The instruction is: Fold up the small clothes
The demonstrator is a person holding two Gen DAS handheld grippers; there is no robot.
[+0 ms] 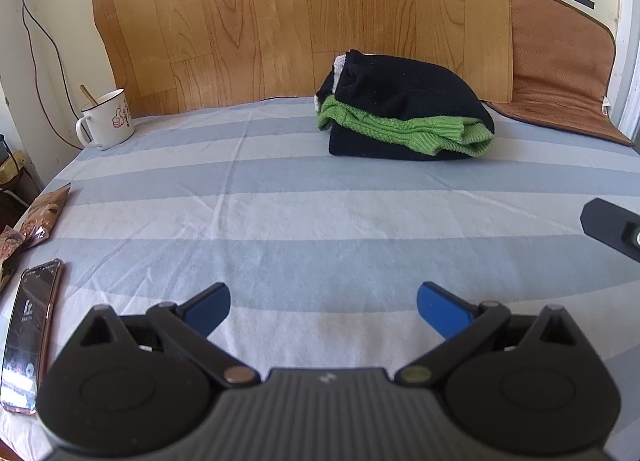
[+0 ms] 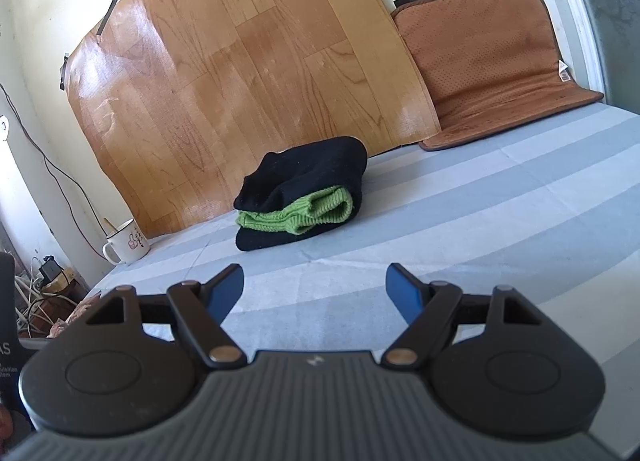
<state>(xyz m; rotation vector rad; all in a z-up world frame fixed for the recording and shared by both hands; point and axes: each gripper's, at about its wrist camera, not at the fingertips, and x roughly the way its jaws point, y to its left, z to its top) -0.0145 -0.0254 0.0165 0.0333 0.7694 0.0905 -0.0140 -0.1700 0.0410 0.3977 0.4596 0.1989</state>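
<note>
Clothes [image 1: 404, 117] lie folded in a black-and-green pile near the far edge of the striped bed [image 1: 320, 213], well apart from both tools. Left tool [image 1: 323, 303] and right tool [image 2: 315, 288] hover with fingers apart, holding nothing.

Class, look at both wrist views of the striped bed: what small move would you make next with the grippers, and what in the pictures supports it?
Probably hold both back: the black and green garment already sits folded in a compact bundle, and the left gripper and right gripper are open, empty and apart from it.
</note>
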